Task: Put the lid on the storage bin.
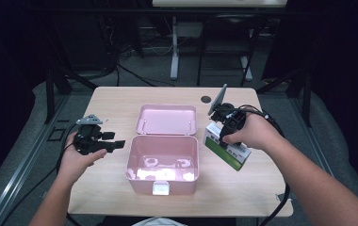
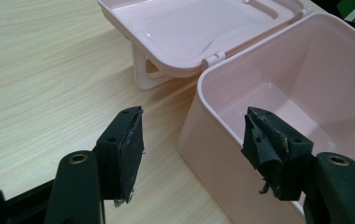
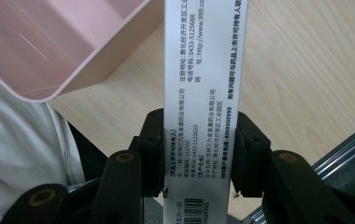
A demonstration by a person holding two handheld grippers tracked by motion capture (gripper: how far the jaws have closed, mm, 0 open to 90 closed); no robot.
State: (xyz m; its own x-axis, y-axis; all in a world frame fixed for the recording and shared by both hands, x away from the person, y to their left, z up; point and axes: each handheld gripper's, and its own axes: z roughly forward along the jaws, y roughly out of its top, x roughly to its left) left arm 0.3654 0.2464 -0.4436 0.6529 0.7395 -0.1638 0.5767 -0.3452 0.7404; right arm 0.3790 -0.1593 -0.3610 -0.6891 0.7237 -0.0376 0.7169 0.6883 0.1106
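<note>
A pink plastic box (image 1: 163, 165) stands open in the middle of the table, its lid (image 1: 166, 119) folded back behind it. To the right of the pink box, my right gripper (image 1: 224, 134) is shut on a green and white carton (image 1: 227, 148), held tilted just above the table. In the right gripper view the carton's white printed side (image 3: 204, 93) runs up between both pads (image 3: 153, 154), which press on it. My left gripper (image 1: 116, 145) hovers open left of the box; in its own view the box wall (image 2: 213, 154) lies between the spread jaws, untouched.
A small dark round spot (image 1: 206, 99) lies on the wooden table (image 1: 116, 103) behind the lid. Cables trail from both grippers off the table's sides. Dark floor, stand legs and cables lie beyond the far edge.
</note>
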